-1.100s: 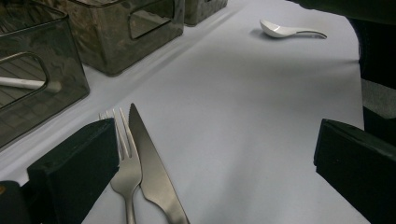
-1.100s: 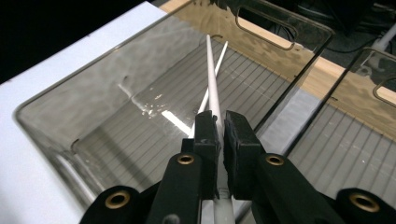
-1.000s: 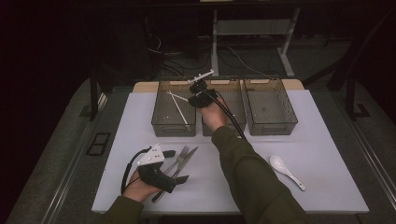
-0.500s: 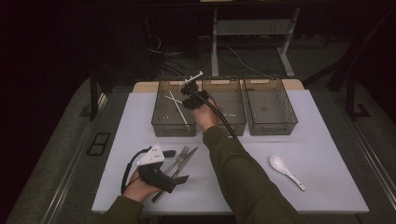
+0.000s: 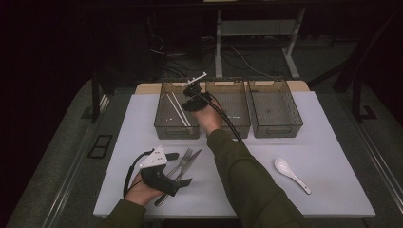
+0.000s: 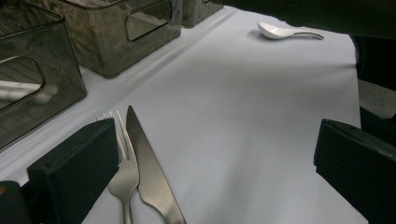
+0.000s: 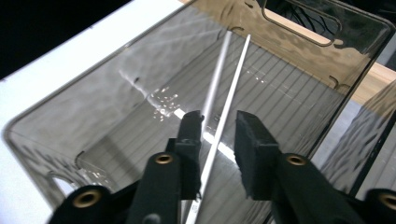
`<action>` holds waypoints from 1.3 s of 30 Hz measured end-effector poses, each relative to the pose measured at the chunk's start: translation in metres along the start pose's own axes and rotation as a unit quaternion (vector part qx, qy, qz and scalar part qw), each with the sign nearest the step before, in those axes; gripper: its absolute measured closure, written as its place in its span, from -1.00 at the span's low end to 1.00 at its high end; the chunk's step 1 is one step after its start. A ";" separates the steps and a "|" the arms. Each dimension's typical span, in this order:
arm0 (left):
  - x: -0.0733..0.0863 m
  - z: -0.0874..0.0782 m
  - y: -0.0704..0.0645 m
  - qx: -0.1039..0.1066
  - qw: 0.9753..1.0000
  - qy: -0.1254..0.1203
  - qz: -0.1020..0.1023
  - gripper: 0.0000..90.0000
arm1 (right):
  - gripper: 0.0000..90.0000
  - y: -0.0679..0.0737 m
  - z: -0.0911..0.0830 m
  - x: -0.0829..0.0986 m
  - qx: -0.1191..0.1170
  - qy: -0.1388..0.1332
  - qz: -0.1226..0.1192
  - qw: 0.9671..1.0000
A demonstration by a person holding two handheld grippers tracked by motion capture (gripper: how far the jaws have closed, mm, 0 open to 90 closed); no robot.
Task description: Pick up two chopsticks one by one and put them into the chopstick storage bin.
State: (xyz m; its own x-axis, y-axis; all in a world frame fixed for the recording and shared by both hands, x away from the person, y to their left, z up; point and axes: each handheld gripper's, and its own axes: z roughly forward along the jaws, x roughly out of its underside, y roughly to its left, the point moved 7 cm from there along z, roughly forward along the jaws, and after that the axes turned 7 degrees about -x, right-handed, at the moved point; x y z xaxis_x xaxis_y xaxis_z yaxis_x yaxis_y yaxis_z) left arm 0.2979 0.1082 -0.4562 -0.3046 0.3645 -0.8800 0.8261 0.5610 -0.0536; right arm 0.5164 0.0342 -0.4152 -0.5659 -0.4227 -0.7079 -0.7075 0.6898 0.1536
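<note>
Two white chopsticks [image 5: 177,108] lie crossed on the floor of the left clear bin [image 5: 176,130]. My right gripper [image 5: 192,95] hovers over that bin's right side. In the right gripper view its jaws stand open [image 7: 219,126] just above the chopsticks [image 7: 238,74], and one stick runs under the gap. My left gripper [image 5: 179,168] rests on the white mat near the front, open wide [image 6: 215,140]. A metal fork [image 6: 122,172] and knife [image 6: 144,168] lie side by side by its left jaw, and nothing is held.
A middle bin [image 5: 233,83] and a right bin [image 5: 275,128] stand in a row beside the left one at the back. A white spoon [image 5: 285,168] lies on the mat at the front right. The person's right forearm stretches across the mat's middle.
My right gripper has shifted a little to the left, from the middle bin's edge to over the left bin. The left gripper has stayed put.
</note>
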 end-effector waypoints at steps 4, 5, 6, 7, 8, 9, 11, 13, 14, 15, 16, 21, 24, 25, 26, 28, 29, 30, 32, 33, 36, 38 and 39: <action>0.000 -0.001 0.001 -0.001 1.000 -0.001 0.004 -1.00 | 0.25 0.003 -0.008 -0.001 -0.012 -0.014 0.002 1.000; 0.000 -0.001 0.000 -0.001 1.000 -0.001 0.003 -1.00 | 0.21 0.005 -0.011 -0.001 -0.013 -0.018 0.001 1.000; 0.000 -0.001 0.000 -0.001 1.000 -0.001 0.003 -1.00 | 0.19 0.006 -0.014 -0.001 -0.015 -0.021 -0.001 1.000; 0.000 -0.001 0.000 -0.001 1.000 -0.001 0.003 -1.00 | 0.15 0.007 -0.017 0.000 -0.020 -0.023 0.000 1.000; 0.000 -0.001 0.001 -0.002 1.000 0.000 0.003 -1.00 | 0.12 0.008 -0.020 0.001 -0.024 -0.025 -0.001 0.999; 0.000 -0.001 0.000 -0.001 1.000 0.001 0.002 -1.00 | 0.08 0.009 -0.023 0.002 -0.029 -0.029 -0.002 0.999; 0.000 -0.001 0.000 -0.001 1.000 0.002 0.003 -1.00 | 0.02 0.010 -0.030 0.004 -0.036 -0.035 -0.002 0.999; 0.001 -0.001 -0.001 0.000 1.000 0.003 0.002 -1.00 | -0.02 0.010 -0.038 0.006 -0.046 -0.042 0.000 0.998; 0.001 -0.001 -0.001 0.000 1.000 0.004 0.004 -1.00 | -0.05 0.010 -0.041 0.008 -0.049 -0.045 -0.002 0.998; 0.001 -0.001 -0.001 0.000 1.000 0.004 0.005 -1.00 | -0.09 0.010 -0.045 0.010 -0.051 -0.046 -0.003 0.998; 0.001 -0.001 -0.001 0.000 1.000 0.004 0.003 -1.00 | -0.12 0.010 -0.048 0.013 -0.053 -0.049 -0.010 0.997; 0.001 -0.001 0.000 -0.002 1.000 0.007 0.007 -1.00 | -0.26 0.011 -0.065 0.026 -0.069 -0.055 -0.027 0.996; 0.002 -0.001 -0.001 -0.002 1.000 0.008 0.008 -1.00 | -0.29 0.012 -0.074 0.034 -0.084 -0.060 -0.033 0.994; 0.002 -0.001 0.000 -0.003 1.000 0.009 0.009 -1.00 | -0.31 0.012 -0.077 0.036 -0.087 -0.061 -0.036 0.994; 0.002 -0.001 -0.001 -0.002 1.000 0.010 0.006 -1.00 | -0.34 0.012 -0.080 0.039 -0.090 -0.060 -0.036 0.993; 0.002 -0.001 0.000 -0.004 1.000 0.012 0.009 -1.00 | -0.35 0.012 -0.086 0.046 -0.099 -0.057 -0.040 0.993; 0.002 0.000 0.000 -0.004 1.000 0.011 0.008 -1.00 | -0.35 0.012 -0.089 0.048 -0.101 -0.057 -0.040 0.992; 0.002 0.000 -0.001 -0.005 1.000 0.012 0.006 -1.00 | -0.35 0.012 -0.092 0.051 -0.102 -0.060 -0.040 0.992; 0.003 -0.001 -0.001 -0.003 1.000 0.013 0.006 -1.00 | -0.35 0.013 -0.099 0.055 -0.111 -0.064 -0.041 0.991; 0.003 -0.001 -0.001 -0.004 1.000 0.014 0.007 -1.00 | -0.35 0.013 -0.102 0.058 -0.113 -0.066 -0.043 0.991; 0.003 0.000 0.000 -0.004 1.000 0.014 0.006 -1.00 | -0.36 0.014 -0.111 0.065 -0.114 -0.072 -0.051 0.990; 0.003 0.000 0.000 -0.004 1.000 0.015 0.004 -1.00 | -0.39 0.014 -0.116 0.069 -0.116 -0.076 -0.057 0.989; 0.003 0.000 0.000 -0.005 1.000 0.015 0.004 -1.00 | -0.41 0.014 -0.119 0.071 -0.115 -0.078 -0.057 0.989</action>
State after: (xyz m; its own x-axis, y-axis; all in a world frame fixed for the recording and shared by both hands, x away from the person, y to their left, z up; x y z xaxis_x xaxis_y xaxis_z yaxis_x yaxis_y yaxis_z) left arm 0.2966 0.1090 -0.4590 -0.3126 0.3910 -0.8657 0.8239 0.5652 -0.0423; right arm 0.4160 -0.0559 -0.3813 -0.4179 -0.3816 -0.8245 -0.8504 0.4837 0.2071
